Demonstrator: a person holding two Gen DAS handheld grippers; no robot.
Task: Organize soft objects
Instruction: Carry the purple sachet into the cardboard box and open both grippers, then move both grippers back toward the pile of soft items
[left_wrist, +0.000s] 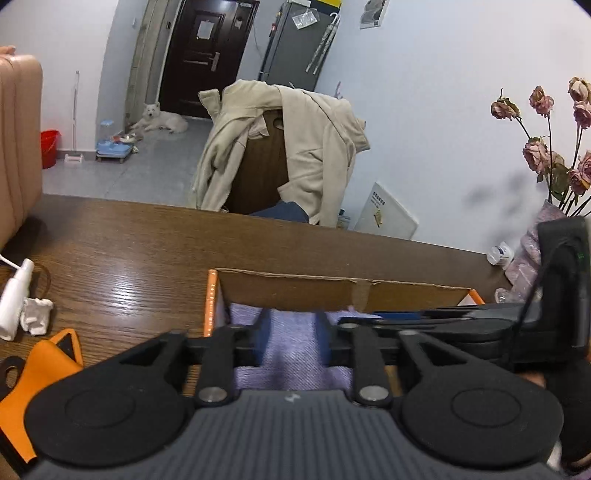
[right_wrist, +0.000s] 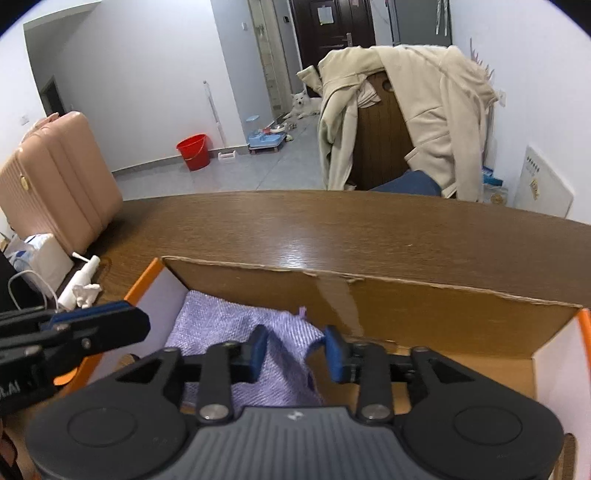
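A lilac knitted cloth (right_wrist: 221, 325) lies in the left part of an open cardboard box (right_wrist: 406, 306) with orange edges on a brown wooden table. My right gripper (right_wrist: 295, 349) is open, its blue pads on either side of a raised fold of the cloth. My left gripper (left_wrist: 293, 328) is open over the same cloth (left_wrist: 291, 354) inside the box (left_wrist: 332, 291). The left gripper also shows at the left edge of the right wrist view (right_wrist: 92, 325). The right gripper shows at the right of the left wrist view (left_wrist: 461, 317).
A white spray bottle (left_wrist: 14, 299) and a crumpled tissue (left_wrist: 35, 315) lie left of the box, with an orange cloth (left_wrist: 40, 369) nearer. A pink suitcase (right_wrist: 55, 177) stands at the table's left. A chair with a beige jacket (right_wrist: 424, 110) is behind the table. A vase of roses (left_wrist: 554, 155) stands at right.
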